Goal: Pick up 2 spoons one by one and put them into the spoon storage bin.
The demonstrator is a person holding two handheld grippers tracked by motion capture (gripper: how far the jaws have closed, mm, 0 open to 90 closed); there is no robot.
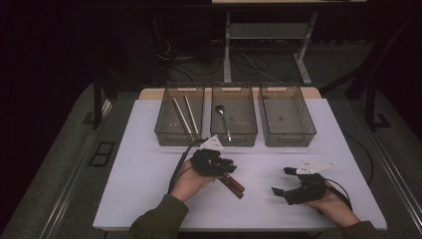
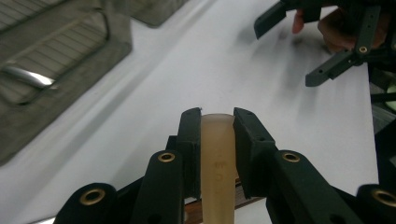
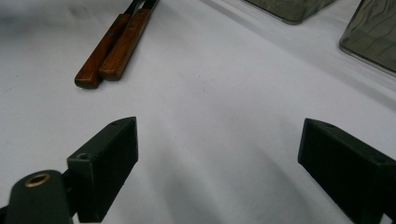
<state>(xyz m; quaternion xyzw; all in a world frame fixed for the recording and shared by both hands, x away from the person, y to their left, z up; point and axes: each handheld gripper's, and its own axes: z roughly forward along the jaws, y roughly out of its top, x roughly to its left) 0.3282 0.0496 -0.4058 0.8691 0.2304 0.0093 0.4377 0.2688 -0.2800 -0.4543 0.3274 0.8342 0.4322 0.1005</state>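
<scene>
Left gripper (image 2: 217,126) clamps a pale, beige handle (image 2: 218,158) upright between its jaws, over the middle of the white table (image 1: 149,149). Two wooden-handled utensils (image 3: 112,46) lie just beside it. Right gripper (image 3: 217,154) rests near the front edge, jaws wide, nothing between them. Three bins (image 1: 286,139) line the far side.

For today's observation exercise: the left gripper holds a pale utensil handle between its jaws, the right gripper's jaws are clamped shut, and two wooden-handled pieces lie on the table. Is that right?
Not quite. The right gripper is not clamped shut: the right gripper view shows its jaws spread wide over bare table. The rest stands: the left gripper grips the pale handle, and the two wooden-handled pieces lie on the table.
</scene>
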